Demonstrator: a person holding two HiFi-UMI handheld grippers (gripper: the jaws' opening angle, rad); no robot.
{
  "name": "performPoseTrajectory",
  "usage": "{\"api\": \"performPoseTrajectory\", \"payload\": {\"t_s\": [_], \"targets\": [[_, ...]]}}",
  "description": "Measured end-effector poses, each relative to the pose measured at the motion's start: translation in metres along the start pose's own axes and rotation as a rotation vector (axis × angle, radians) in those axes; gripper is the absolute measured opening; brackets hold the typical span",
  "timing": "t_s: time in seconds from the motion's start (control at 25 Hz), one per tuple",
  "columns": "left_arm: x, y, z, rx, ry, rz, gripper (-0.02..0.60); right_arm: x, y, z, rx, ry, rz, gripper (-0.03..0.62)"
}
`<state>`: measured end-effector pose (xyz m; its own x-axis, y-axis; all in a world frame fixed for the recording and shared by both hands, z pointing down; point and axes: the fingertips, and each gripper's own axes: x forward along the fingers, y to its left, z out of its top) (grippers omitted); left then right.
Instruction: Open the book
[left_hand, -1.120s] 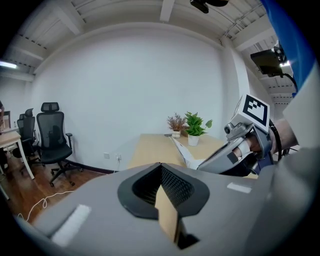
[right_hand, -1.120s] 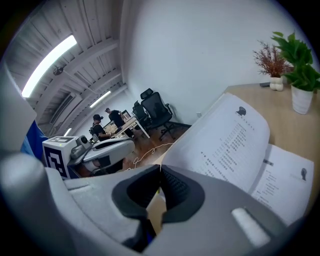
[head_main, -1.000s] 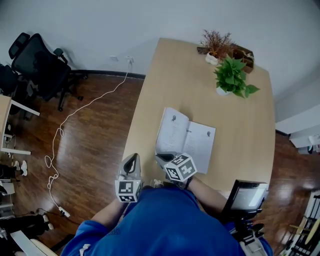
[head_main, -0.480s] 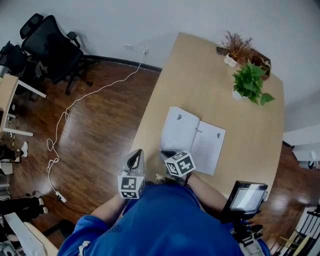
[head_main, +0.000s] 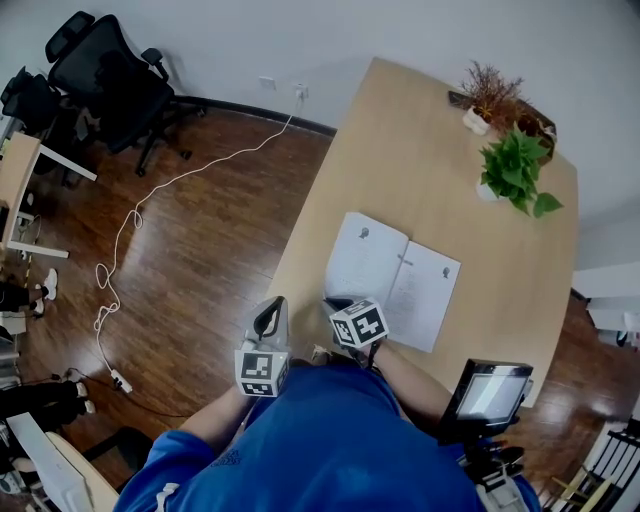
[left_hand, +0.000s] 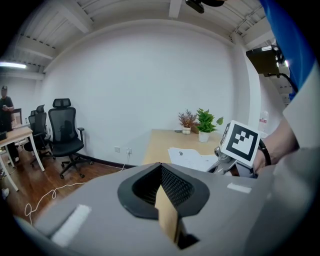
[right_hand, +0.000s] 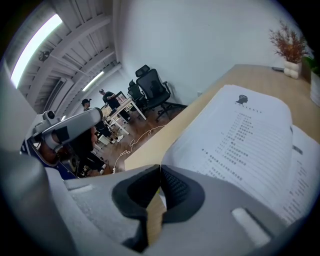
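Clearly open, one white paper book (head_main: 392, 280) lies flat on the pale wooden counter (head_main: 400, 160), its print too small to read. Both tongs are fully closed and empty. The right tongs (head_main: 337, 304) sit by the book's seven o'clock corner, with the left tongs (head_main: 268, 314) at their nine o'clock. Two plants stand at the counter's one o'clock: a green leafy potted plant (head_main: 515, 170) and a dried reddish potted plant (head_main: 490, 95).

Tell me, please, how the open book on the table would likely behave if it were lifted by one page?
The book would probably flop: its pages look thin, and the left page arches up in the right gripper view. It seems light, a slim volume lying open, so a push would likely slide it along the smooth table.
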<state>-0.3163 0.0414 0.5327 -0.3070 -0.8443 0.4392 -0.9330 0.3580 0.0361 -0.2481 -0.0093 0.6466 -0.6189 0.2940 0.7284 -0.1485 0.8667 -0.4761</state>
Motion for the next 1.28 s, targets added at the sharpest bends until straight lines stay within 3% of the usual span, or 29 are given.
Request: {"api": "performPoseTrajectory", "payload": {"t_s": [0.64, 1.04, 1.28], "targets": [[-0.003, 0.016, -0.002, 0.035, 0.014, 0.005, 0.006, 0.023, -0.014, -0.011, 0.012, 0.053, -0.075, 0.009], [-0.001, 0.018, -0.003, 0.019, 0.015, 0.009, 0.006, 0.032, -0.015, -0.012, 0.022, 0.081, -0.103, 0.015], [0.0, 0.014, 0.001, 0.038, 0.004, -0.002, 0.006, 0.03, -0.01, -0.009, 0.034, 0.069, -0.067, 0.075]]}}
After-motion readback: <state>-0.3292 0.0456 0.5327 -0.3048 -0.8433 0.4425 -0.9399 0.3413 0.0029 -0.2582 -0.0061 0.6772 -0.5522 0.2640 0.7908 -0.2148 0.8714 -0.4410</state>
